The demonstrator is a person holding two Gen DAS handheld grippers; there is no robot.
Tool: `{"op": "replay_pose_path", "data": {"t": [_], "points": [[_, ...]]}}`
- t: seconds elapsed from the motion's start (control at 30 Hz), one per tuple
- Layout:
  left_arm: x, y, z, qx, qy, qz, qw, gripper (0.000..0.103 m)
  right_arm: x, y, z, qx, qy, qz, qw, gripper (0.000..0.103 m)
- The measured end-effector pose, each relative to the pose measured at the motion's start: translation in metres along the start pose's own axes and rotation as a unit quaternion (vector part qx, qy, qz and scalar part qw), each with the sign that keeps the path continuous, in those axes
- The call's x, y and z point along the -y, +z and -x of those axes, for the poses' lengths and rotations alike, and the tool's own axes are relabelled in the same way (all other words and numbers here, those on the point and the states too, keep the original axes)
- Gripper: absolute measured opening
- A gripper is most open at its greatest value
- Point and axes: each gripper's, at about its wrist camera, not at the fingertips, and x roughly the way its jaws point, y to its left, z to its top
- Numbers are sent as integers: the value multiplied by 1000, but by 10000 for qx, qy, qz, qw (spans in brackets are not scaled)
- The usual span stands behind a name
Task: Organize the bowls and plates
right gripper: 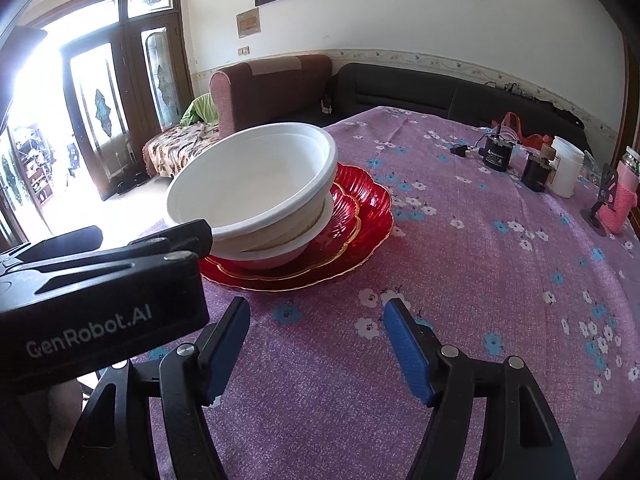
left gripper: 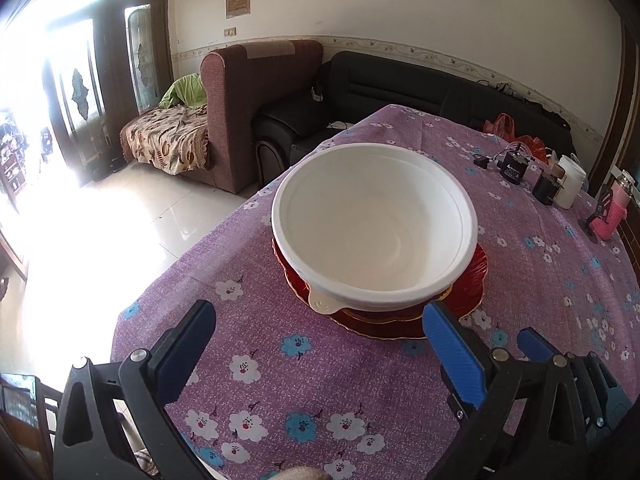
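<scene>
Blue pads line your left gripper [left gripper: 320,324], whose jaws stand apart over the purple flowered cloth [left gripper: 304,392] with nothing between them; your right gripper [right gripper: 316,316] is likewise spread wide and empty. Just beyond sit the red plates [right gripper: 360,216], stacked, and on them the white bowls [right gripper: 256,184], the top one tilted in the lower. Farther right, well apart, stand black adapters [right gripper: 496,154], a white jar [right gripper: 566,172] and a pink bottle [right gripper: 624,200].
</scene>
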Motion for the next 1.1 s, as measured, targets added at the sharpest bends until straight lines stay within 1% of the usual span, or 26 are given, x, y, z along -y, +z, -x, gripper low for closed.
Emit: {"op": "replay_pose_path", "data": {"t": [0.13,0.33,1.1], "points": [[-3,0,-8,-165,-66,56,9998,103,1,4,-9,-159,-89,-8,9998,74],[-4,-1,-12,-237,-101,65,9996,103,2,7,-17,-313,-106,-46,9994,75],[-8,-3,-24,-376,-125,132,9991,103,1,10,-29,-515,-129,-191,9984,75]]}}
